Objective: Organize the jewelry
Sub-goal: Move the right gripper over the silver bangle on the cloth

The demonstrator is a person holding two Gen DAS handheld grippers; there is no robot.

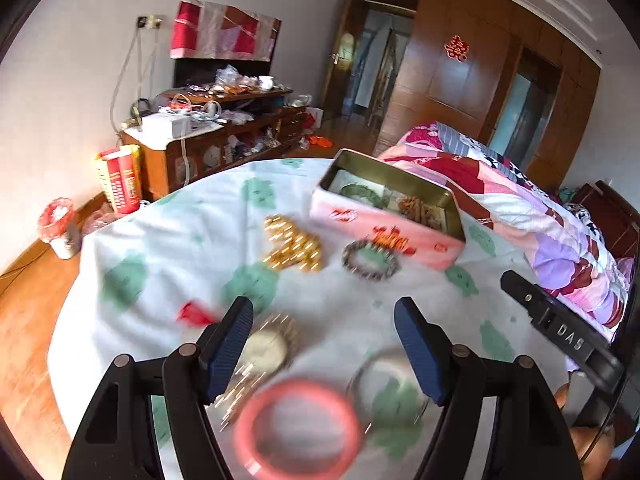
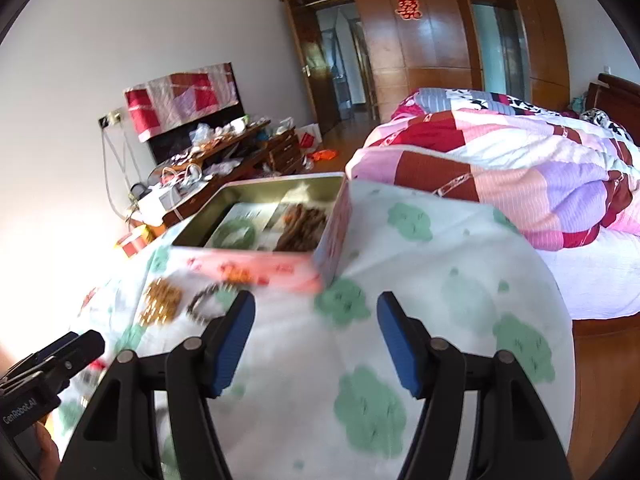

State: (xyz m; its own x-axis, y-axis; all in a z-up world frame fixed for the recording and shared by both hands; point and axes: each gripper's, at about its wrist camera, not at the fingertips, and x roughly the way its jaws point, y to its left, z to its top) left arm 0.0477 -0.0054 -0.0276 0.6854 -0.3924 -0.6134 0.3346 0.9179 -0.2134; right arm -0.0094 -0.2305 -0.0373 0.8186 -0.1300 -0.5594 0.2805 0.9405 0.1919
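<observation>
Hovering my left hand-held gripper [image 1: 323, 354] wide open and empty, I judge the pink bangle [image 1: 298, 426] just beneath its fingers the piece to pinch by the rim. Ahead lie gold beads [image 1: 294, 244], then the tin [image 1: 386, 210]. My right hand-held gripper [image 2: 316, 344] hangs open, empty, over the table [image 2: 440, 280].

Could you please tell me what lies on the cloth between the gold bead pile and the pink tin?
In the left wrist view, a dark beaded bracelet lies between the gold bead pile and the pink tin, close against the tin's front wall.
</observation>
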